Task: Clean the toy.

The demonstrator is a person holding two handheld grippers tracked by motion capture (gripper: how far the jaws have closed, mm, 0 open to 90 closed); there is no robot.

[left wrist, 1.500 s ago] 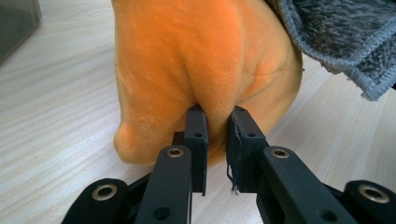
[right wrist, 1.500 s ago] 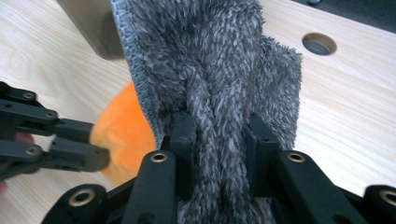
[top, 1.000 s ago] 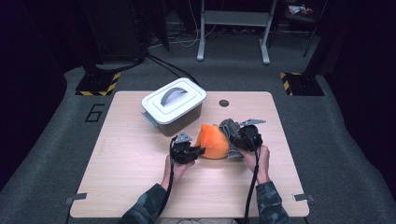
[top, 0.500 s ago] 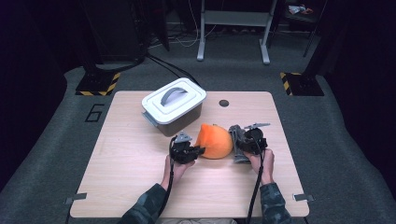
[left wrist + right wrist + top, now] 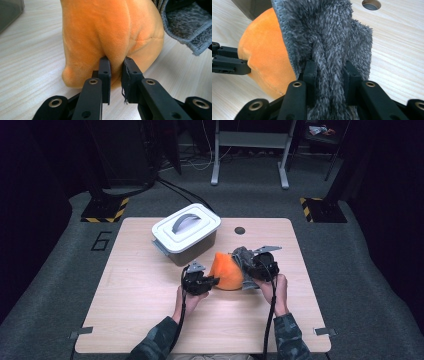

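Note:
An orange plush piece [image 5: 226,272] stands on the wooden table [image 5: 140,305] between my two grippers. My left gripper [image 5: 214,281] is at its left side, shut on a pinched fold of the orange plush [image 5: 107,27]; the left gripper [image 5: 116,61] has its jaws nearly together on that fold. Grey fuzzy fabric [image 5: 324,30] drapes over the plush's right side. My right gripper [image 5: 329,66] is shut on a thick bunch of it. In the high view the right gripper [image 5: 246,266] presses against the plush, with the grey fabric [image 5: 240,255] above it.
A white lidded box [image 5: 186,234] with a grey handle stands just behind and left of the plush. A small round hole [image 5: 239,230] sits in the table near its far edge. The person's hands [image 5: 274,287] hold both grippers from the near side.
My right gripper drifted slightly right with the grey fabric, then came back toward the plush. The left gripper has kept its hold and barely moved.

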